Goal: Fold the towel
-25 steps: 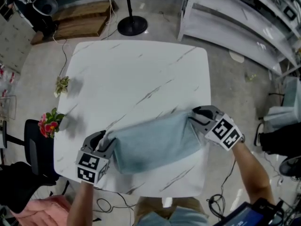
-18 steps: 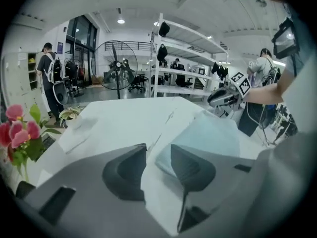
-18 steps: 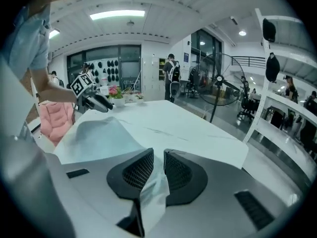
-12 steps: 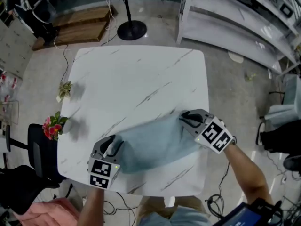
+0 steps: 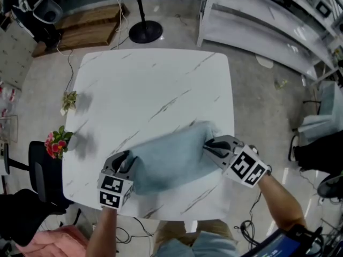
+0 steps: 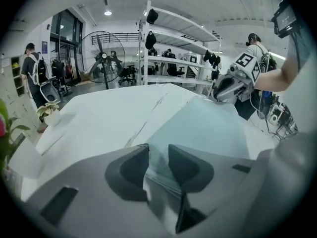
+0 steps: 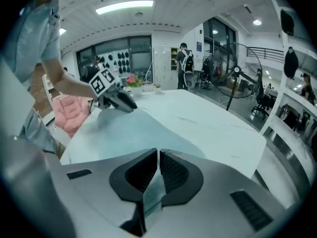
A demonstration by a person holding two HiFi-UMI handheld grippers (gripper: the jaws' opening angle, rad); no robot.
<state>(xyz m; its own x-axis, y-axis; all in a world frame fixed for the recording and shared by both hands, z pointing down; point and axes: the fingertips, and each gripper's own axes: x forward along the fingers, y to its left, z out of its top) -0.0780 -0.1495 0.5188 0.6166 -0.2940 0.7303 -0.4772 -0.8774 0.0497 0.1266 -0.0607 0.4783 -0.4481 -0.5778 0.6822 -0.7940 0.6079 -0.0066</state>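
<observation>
My left gripper [image 5: 124, 163] and right gripper [image 5: 212, 145] are closing their fingers on opposite ends of the pale blue cloth towel [image 5: 169, 157]. It looks light and limp, so edges suit pinching.

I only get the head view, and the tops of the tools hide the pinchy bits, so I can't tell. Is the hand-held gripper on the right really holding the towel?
Observer: Yes. The right gripper view shows the right hand-held gripper with its jaws closing on a thin edge of the towel, which is pinched between them.
Operator: And the one on the left?
Observer: In the left gripper view, the left hand-held gripper has a thicker, bunched fold of towel between its jaws. Those jaws are closing too.
</observation>
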